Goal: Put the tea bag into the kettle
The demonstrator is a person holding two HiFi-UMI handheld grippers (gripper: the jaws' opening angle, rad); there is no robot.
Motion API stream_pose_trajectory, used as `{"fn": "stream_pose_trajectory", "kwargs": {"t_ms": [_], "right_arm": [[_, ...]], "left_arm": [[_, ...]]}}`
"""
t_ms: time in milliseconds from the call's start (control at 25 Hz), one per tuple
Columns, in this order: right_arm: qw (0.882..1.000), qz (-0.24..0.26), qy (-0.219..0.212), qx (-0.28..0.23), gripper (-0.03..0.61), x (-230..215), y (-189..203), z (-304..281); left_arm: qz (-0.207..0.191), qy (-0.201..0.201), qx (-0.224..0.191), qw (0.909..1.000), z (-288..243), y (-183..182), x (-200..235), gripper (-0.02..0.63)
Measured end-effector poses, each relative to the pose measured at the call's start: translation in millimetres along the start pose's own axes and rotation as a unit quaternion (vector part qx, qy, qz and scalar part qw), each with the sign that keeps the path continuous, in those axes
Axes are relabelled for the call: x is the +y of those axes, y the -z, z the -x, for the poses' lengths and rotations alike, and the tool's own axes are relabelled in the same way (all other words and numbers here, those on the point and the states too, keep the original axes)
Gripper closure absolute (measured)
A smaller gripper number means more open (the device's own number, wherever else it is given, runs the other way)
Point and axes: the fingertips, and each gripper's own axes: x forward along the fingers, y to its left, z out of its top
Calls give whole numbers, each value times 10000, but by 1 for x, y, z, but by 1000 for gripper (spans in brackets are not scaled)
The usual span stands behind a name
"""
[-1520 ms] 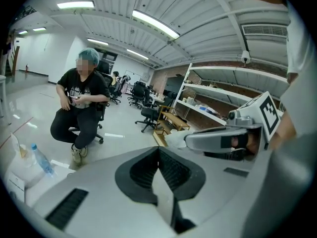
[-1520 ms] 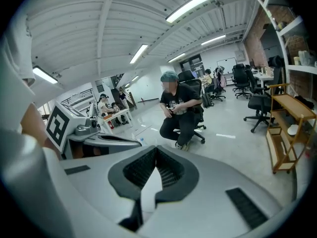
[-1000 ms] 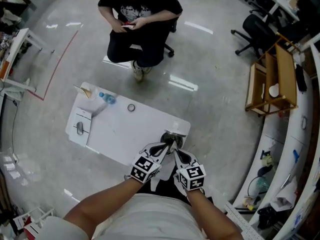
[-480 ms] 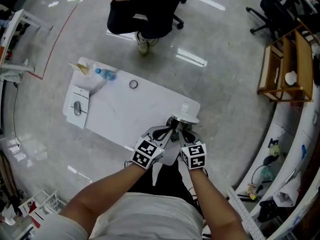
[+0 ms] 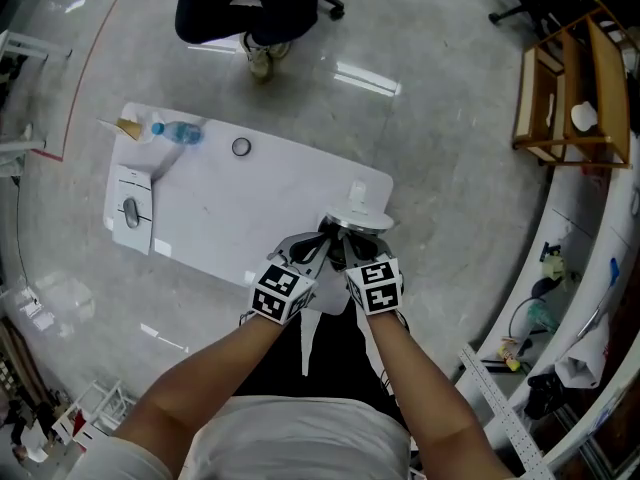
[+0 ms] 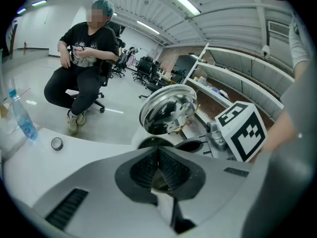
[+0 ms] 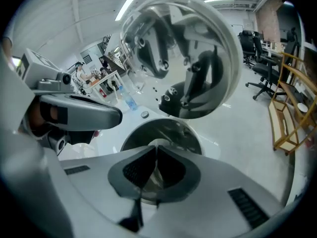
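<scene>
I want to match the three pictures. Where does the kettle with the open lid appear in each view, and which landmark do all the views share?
Head view: the kettle stands at the right end of the table.
Left gripper view: the kettle is in the centre, with its lid raised.
Right gripper view: the kettle fills the centre, with its lid above.
Shared landmark: the water bottle at the table's other end.

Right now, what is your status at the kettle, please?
Left tongs shut on tea bag, right tongs shut. Kettle just ahead, lid open. Nothing in the way.
</scene>
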Motion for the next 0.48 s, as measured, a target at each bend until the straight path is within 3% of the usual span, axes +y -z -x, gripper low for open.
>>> {"fn": "stream_pose_trajectory", "kwargs": {"t_ms": [360,480], "right_arm": [[9999,121,27,19,566,-1,0,-5],[9999,104,38,26,536,0,0,-4]], "left_arm": [[75,19,45,10000,-2,11,-1,604],[103,0,49,9999,1,13,-1,604]]}}
